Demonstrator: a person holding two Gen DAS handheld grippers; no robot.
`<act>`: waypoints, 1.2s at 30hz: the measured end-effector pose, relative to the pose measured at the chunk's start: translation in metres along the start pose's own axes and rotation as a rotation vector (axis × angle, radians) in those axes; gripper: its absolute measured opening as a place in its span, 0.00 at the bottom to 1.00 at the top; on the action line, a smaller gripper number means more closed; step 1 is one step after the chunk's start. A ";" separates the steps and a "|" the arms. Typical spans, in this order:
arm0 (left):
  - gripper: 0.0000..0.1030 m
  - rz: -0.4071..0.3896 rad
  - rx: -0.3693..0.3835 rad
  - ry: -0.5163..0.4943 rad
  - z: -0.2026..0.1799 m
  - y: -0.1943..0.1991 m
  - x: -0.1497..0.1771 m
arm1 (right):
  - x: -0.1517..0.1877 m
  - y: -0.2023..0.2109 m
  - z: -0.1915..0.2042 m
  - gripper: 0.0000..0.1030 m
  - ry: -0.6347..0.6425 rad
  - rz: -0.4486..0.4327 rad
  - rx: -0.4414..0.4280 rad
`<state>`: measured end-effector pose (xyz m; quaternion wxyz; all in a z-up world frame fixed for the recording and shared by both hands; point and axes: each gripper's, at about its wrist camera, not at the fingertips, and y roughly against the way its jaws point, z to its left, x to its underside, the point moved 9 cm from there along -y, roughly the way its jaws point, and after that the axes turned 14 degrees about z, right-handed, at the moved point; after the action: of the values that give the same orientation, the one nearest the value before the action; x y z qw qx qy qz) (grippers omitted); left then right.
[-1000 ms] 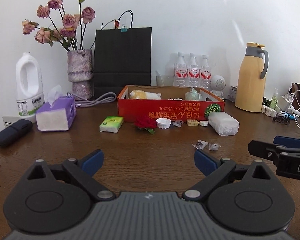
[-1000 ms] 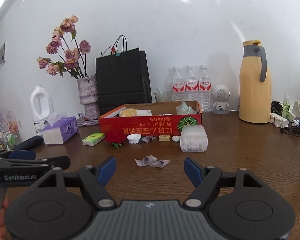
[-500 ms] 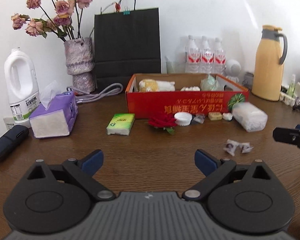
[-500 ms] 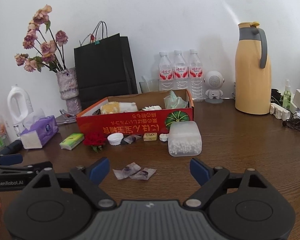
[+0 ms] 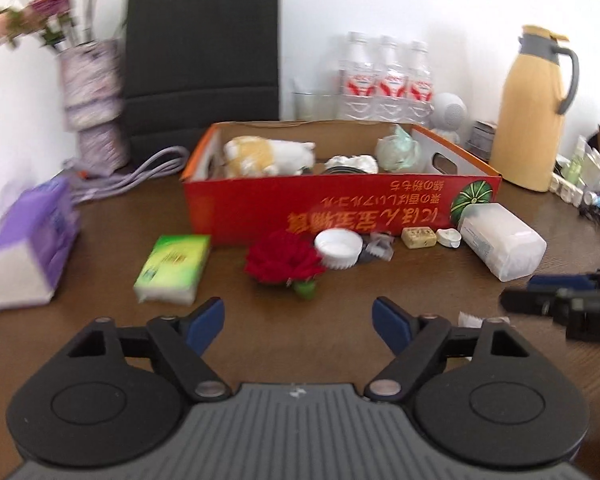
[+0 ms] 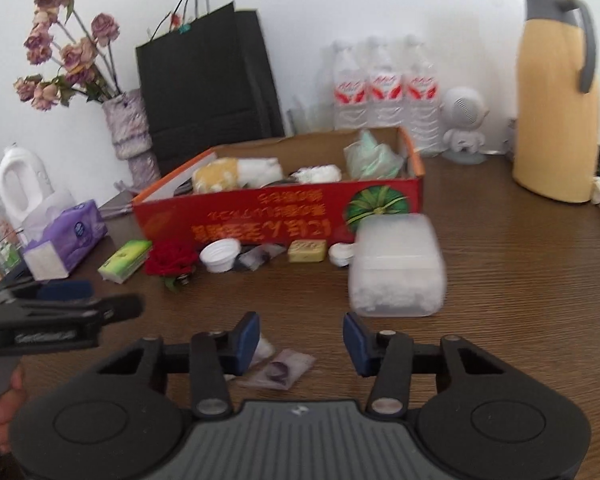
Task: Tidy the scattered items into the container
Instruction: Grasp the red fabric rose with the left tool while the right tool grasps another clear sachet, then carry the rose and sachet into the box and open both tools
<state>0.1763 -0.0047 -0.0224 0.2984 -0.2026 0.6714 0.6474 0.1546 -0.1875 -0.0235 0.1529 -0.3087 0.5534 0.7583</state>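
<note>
Blue-padded fingers of the right gripper (image 6: 300,344) stand apart with nothing clenched between them; they have just been closing, and the clear wrappers (image 6: 278,368) lie on the brown surface (image 6: 520,280) just below and between the pads, so this looks like a grab being lined up. Nearby, the left gripper (image 5: 296,322) is also released and empty, its fingers having just narrowed a little, aimed toward the red rose (image 5: 284,262) further out.

Beyond the wrappers, the scattered items sit in a loose row along the near wall of the red cardboard box (image 6: 280,216): a green tissue pack (image 6: 126,260), the rose, a white cap (image 6: 219,254), a small dark packet, a yellow block (image 6: 307,250) and a small white piece, with a clear plastic tub (image 6: 396,272) at the box's right corner. Being so close to the container, each probably needs only a short lift over the wall.

Inside the box, 3 or so soft things already lie. Along the far edge stand a black bag, 3 water bottles and a yellow jug (image 6: 556,92).
</note>
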 end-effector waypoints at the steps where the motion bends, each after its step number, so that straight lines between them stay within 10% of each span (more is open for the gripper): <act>1: 0.74 0.004 0.010 -0.025 -0.001 -0.007 -0.006 | 0.001 -0.002 0.009 0.45 0.029 0.008 -0.014; 12: 0.72 0.057 -0.005 -0.037 0.011 -0.069 -0.050 | 0.019 -0.021 0.039 0.45 0.088 0.062 -0.033; 15: 0.44 0.061 0.016 -0.018 0.014 -0.069 -0.051 | 0.016 -0.026 0.039 0.45 0.084 0.052 -0.013; 19: 0.34 0.057 0.031 -0.038 0.010 -0.063 -0.045 | 0.013 -0.031 0.043 0.33 0.119 0.052 0.042; 22: 0.28 0.049 0.013 -0.035 0.009 -0.050 -0.037 | 0.014 -0.033 0.044 0.17 0.148 0.047 0.090; 36: 0.25 -0.117 0.001 0.092 0.002 0.088 0.007 | 0.026 0.030 0.067 0.13 0.129 -0.104 -0.003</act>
<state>0.1132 0.0050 0.0387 0.3048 -0.2706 0.6718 0.6186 0.0976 -0.1378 -0.0039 0.1557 -0.3855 0.5442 0.7287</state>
